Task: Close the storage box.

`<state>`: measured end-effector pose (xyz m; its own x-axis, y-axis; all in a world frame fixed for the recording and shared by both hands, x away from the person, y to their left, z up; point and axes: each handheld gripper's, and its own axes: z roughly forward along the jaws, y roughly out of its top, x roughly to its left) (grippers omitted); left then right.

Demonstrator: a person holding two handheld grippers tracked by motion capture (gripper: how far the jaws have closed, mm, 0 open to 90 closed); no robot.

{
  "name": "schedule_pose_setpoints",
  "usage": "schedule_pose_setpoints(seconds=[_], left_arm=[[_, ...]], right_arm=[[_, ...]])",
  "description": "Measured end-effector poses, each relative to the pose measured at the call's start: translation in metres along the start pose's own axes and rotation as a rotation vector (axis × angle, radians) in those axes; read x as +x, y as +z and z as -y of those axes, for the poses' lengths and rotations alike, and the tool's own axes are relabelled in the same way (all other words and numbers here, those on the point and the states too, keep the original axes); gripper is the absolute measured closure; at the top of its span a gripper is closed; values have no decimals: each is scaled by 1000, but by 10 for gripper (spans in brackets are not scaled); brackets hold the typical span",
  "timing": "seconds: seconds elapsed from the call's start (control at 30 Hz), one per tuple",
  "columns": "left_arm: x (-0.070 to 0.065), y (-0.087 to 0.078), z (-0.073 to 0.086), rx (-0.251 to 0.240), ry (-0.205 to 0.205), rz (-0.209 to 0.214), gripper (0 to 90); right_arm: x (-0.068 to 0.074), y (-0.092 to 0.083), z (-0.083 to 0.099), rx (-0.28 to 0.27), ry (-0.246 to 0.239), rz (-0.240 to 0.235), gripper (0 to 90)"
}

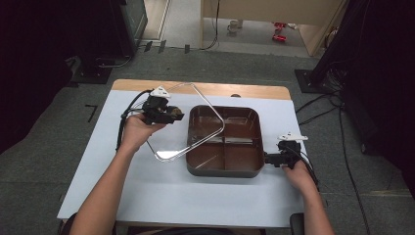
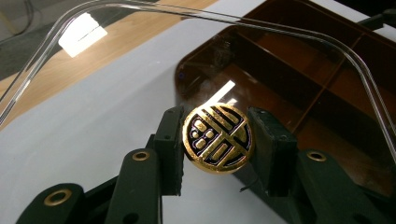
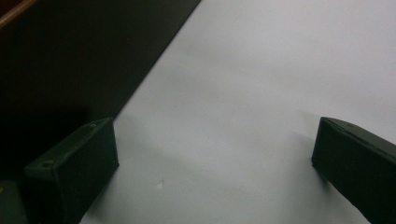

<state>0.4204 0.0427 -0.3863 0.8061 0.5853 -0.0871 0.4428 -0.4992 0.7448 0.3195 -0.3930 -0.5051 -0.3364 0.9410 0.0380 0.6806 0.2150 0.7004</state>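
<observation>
A grey floor with trailing cables surrounds a wooden table (image 1: 254,90) whose top is covered by a pale sheet. On the sheet sits a square brown tray (image 1: 244,169) with rounded corners, split by a cross of low walls into four compartments; all four look bare, showing only glossy reflections. A clear lid (image 1: 208,105) of the same rounded-square outline is tilted up over the tray's left side, its lower corner near the sheet just left of the tray and its far edge raised toward the table's back. In the left gripper view the lid's (image 2: 299,32) rim arcs overhead, and through it the tray's (image 2: 289,88) dividers show. The left gripper (image 1: 173,115) is clamped on the lid's round knob (image 2: 217,139), a black disc with gold ornament, one pad on each side of it. The right gripper (image 1: 266,158) lies low at the tray's right wall; in its own view the jaws stand wide apart over the pale sheet, holding nothing, with the tray's dark wall (image 3: 70,60) at left.
</observation>
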Motion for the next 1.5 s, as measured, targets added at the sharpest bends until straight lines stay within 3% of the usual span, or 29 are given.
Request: schedule_pose_setpoints(seconds=[0.37,0.53,0.7,0.9,1.17,1.4,1.5], left_arm=[[-31,38,-19,30,98,89,595],[-41,50,-26,42,129,132,596],[-53,58,-33,55,186,170,596],[-70,69,-40,86,268,191,596],[-82,87,-48,122,328,230,595],[-76,99,-45,130,289,273,594],[-75,99,-42,117,273,262,593]], right_arm=[[0,0,0,-1,-1,-1,0],[0,0,0,-1,-2,0,0],[0,0,0,0,-1,-1,0],[0,0,0,0,-1,-1,0],[0,0,0,0,-1,0,0],[0,0,0,0,-2,0,0],[0,0,0,0,-2,0,0]])
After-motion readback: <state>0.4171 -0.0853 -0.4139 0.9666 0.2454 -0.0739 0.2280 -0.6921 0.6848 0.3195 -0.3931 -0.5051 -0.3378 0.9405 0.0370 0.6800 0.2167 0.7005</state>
